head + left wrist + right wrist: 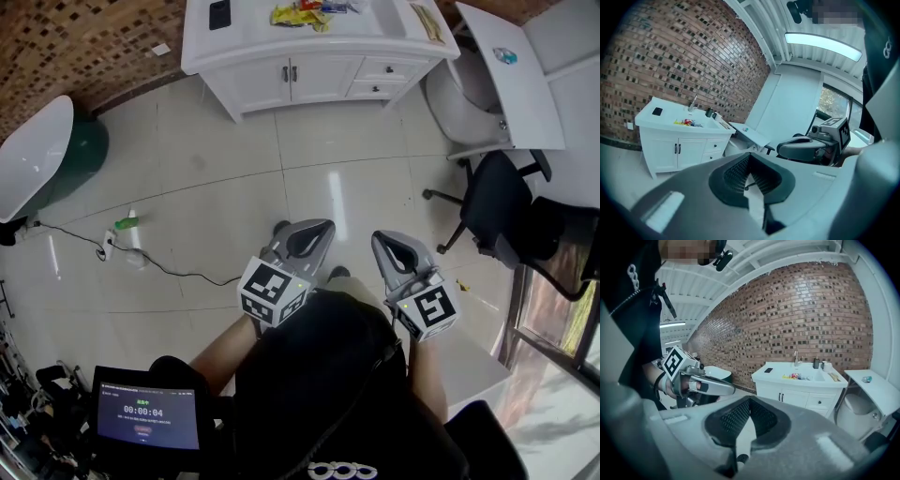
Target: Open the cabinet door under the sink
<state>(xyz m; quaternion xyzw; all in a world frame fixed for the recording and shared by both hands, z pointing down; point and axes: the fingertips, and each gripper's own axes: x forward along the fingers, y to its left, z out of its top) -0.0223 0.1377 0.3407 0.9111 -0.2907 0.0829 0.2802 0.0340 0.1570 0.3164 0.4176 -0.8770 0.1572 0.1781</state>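
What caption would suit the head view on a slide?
Left claw and right claw, closed and empty, above the tiled floor, well short of the shut sink cabinet.

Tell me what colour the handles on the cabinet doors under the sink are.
Black handles on white cabinet doors; the head view shows them best.

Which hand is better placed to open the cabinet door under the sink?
Left, slightly. Both tongs are shut, empty and far from the cabinet, but the left tongs sit nearly in line with the door handles, while the right tongs line up with the drawers.
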